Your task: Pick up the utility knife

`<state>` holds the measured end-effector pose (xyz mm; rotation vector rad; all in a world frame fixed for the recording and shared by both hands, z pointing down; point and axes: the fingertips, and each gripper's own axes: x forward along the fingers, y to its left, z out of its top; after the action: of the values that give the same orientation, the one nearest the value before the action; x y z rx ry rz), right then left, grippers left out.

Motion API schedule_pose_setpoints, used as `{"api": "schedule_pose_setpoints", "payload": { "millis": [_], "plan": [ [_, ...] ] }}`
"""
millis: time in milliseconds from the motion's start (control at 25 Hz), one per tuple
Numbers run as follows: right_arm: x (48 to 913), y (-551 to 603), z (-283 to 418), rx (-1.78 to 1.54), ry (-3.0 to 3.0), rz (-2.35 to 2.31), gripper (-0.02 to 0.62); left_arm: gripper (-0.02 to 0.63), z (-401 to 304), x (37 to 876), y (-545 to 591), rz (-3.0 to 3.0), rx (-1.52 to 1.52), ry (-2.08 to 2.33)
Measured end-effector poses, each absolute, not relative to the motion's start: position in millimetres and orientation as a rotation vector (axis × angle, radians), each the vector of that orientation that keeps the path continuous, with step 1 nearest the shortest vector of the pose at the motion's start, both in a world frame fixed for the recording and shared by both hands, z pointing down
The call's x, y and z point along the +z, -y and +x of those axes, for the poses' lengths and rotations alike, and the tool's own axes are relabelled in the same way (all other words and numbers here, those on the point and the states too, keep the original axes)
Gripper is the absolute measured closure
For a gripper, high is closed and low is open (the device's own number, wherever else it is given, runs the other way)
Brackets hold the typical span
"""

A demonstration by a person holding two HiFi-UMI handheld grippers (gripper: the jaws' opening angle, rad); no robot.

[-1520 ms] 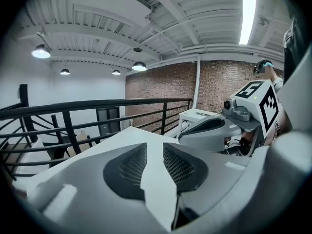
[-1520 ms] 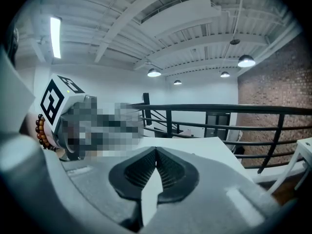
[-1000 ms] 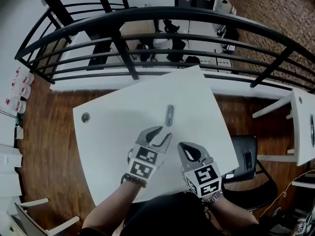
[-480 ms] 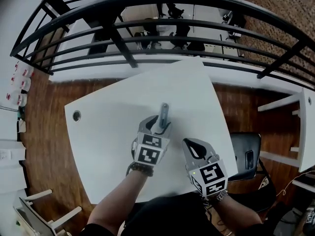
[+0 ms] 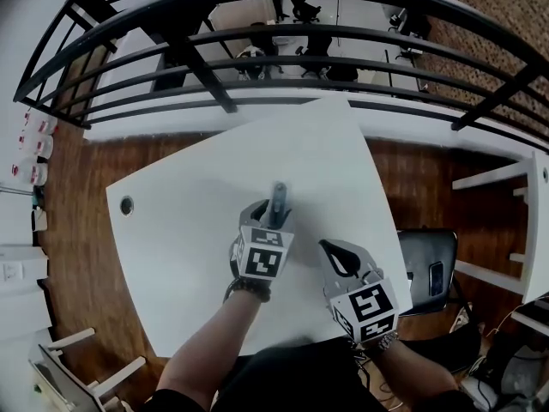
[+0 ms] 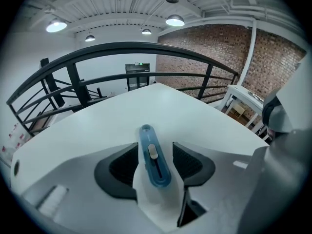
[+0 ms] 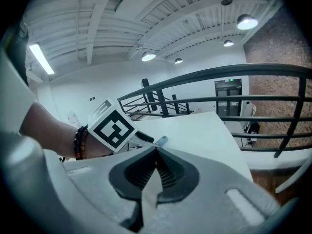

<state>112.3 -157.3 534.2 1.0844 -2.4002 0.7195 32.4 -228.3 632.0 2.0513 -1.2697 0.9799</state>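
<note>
The utility knife [image 5: 278, 196], slim and blue-grey with a slider, lies flat near the middle of the white table [image 5: 326, 161]. My left gripper [image 5: 270, 212] is lowered over its near end. In the left gripper view the knife [image 6: 153, 156] lies between the two dark pads [image 6: 122, 167] with a gap on each side. The jaws are opening and press on nothing. My right gripper [image 5: 331, 251] hovers to the right of the left one, with its tips together and nothing between them. In the right gripper view the knife's tip [image 7: 161, 141] shows past the left gripper's marker cube [image 7: 113, 126].
A black metal railing [image 5: 257, 7] curves along the table's far side. A round grommet hole [image 5: 127, 204] sits near the table's left edge. A dark chair [image 5: 429, 273] stands off the right corner. Wooden floor surrounds the table.
My left gripper has moved forward and down onto the knife, and its jaws have spread until they straddle the handle. The right gripper has shifted slightly.
</note>
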Motion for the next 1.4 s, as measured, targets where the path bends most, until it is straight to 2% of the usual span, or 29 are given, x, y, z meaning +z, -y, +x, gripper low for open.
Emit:
{"api": "schedule_pose_setpoints", "payload": {
  "millis": [320, 560, 720, 1400],
  "plan": [
    [537, 167, 108, 0.725, 2.413, 1.076, 0.601, 0.411, 27, 643, 229, 1.985, 1.014, 1.251],
    [537, 169, 107, 0.725, 2.422, 1.064, 0.601, 0.414, 29, 645, 230, 1.963, 1.034, 1.227],
    [535, 169, 105, 0.720, 2.431, 1.056, 0.601, 0.454, 29, 642, 231, 1.976, 1.030, 1.224],
    [508, 162, 93, 0.647, 2.457, 1.085, 0.601, 0.459, 21, 598, 220, 2.070, 0.986, 1.251]
  ]
}}
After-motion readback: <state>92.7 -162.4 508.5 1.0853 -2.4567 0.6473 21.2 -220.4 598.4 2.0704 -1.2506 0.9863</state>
